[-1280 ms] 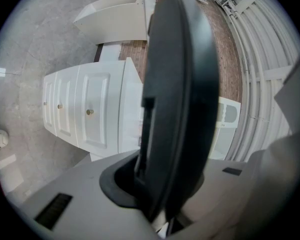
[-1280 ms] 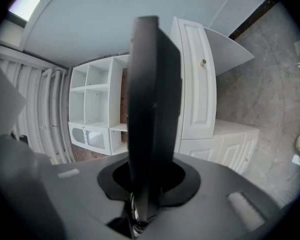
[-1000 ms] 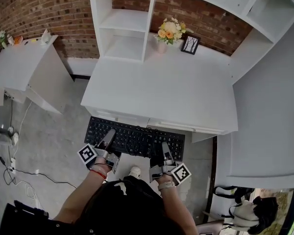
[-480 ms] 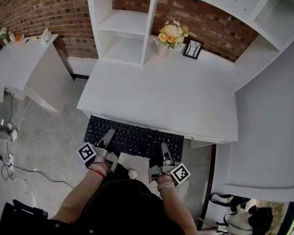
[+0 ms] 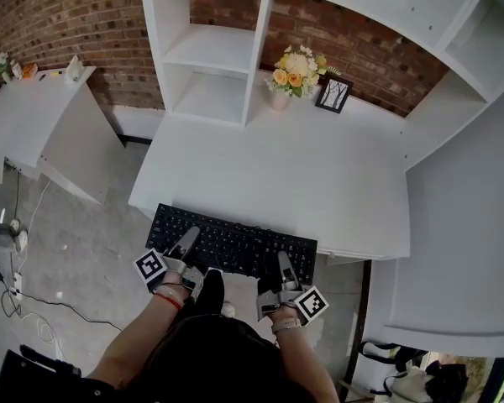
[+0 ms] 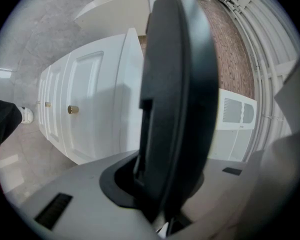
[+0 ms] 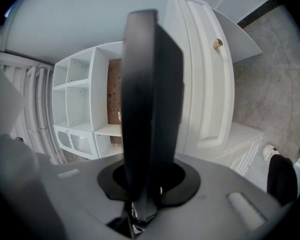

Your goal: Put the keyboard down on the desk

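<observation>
A black keyboard (image 5: 232, 245) hangs level in the air just in front of the white desk (image 5: 277, 170), its far edge at the desk's front edge. My left gripper (image 5: 186, 242) is shut on the keyboard's near left part. My right gripper (image 5: 284, 267) is shut on its near right part. In the left gripper view the keyboard (image 6: 176, 104) runs edge-on between the jaws and fills the middle. The right gripper view shows the keyboard (image 7: 150, 109) the same way, clamped between the jaws.
At the desk's back stand a vase of flowers (image 5: 291, 67) and a small picture frame (image 5: 333, 94), beside a white shelf unit (image 5: 208, 57). A low white side table (image 5: 34, 112) stands at the left. Cables (image 5: 17, 296) lie on the concrete floor. Drawer knobs (image 7: 217, 43) face me.
Both grippers have carried the keyboard a little forward, so its far edge now meets the desk's front edge. The grips have not changed.
</observation>
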